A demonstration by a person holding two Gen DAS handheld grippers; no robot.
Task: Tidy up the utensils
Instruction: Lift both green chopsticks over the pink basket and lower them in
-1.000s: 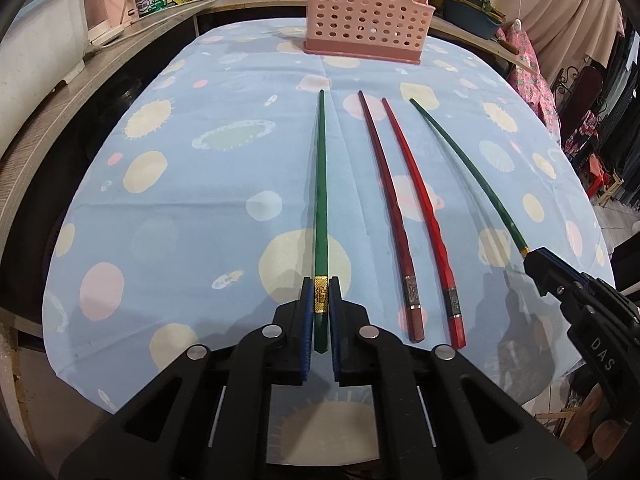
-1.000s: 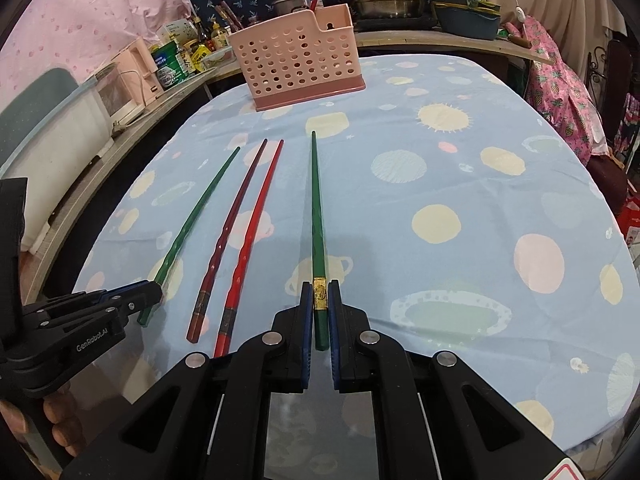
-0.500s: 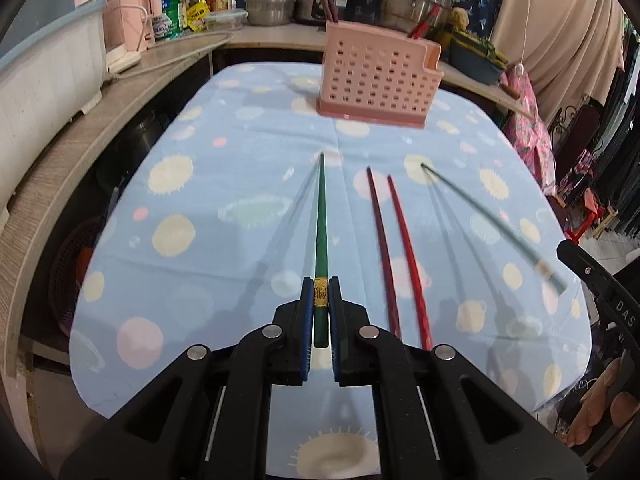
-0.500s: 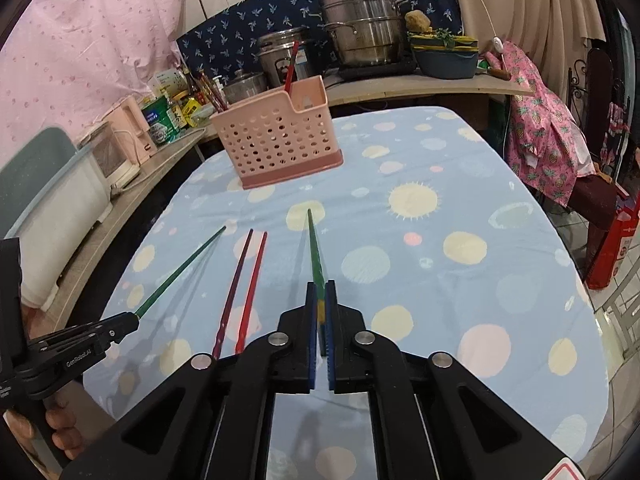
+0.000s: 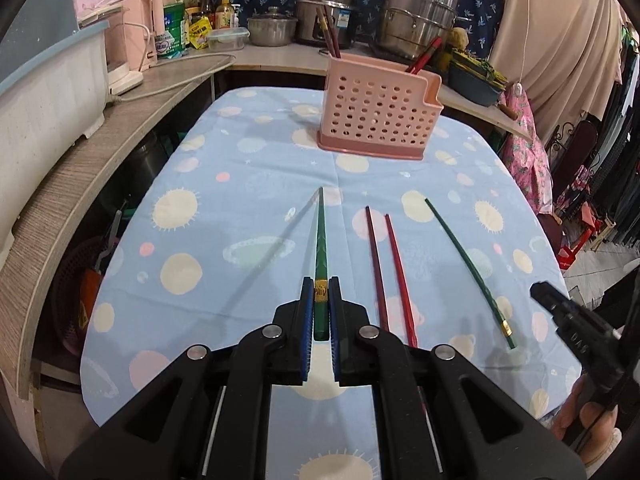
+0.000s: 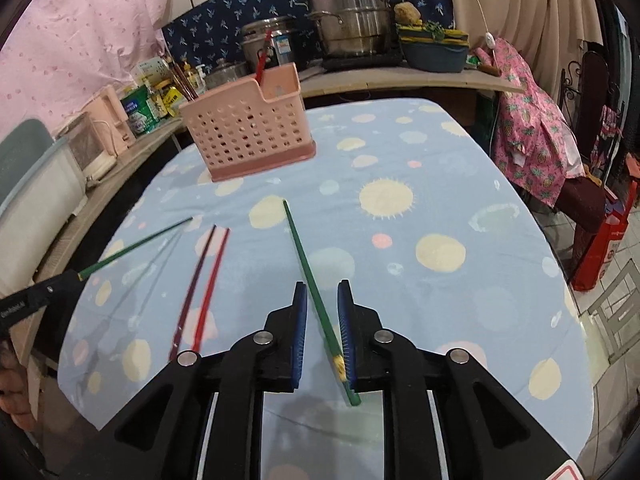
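The left gripper [image 5: 321, 312] has its jaws clenched on a dark green chopstick with a gold band [image 5: 320, 256], lifted clear of the counter covered in a pale blue cloth with cream and pink dots [image 5: 200, 240], its tip aimed toward the pink perforated plastic utensil basket [image 5: 378, 118] standing at the far end. In the right wrist view, the right gripper [image 6: 322, 320] has its jaws spread apart; a second green chopstick [image 6: 308, 276] slants between them, its gold-banded end just against the right blue pad, though I cannot tell whether it rests on the cloth or hangs loose. Two red chopsticks [image 5: 386, 268] lie side by side on the cloth between the green ones. A few utensils already stand in the basket.
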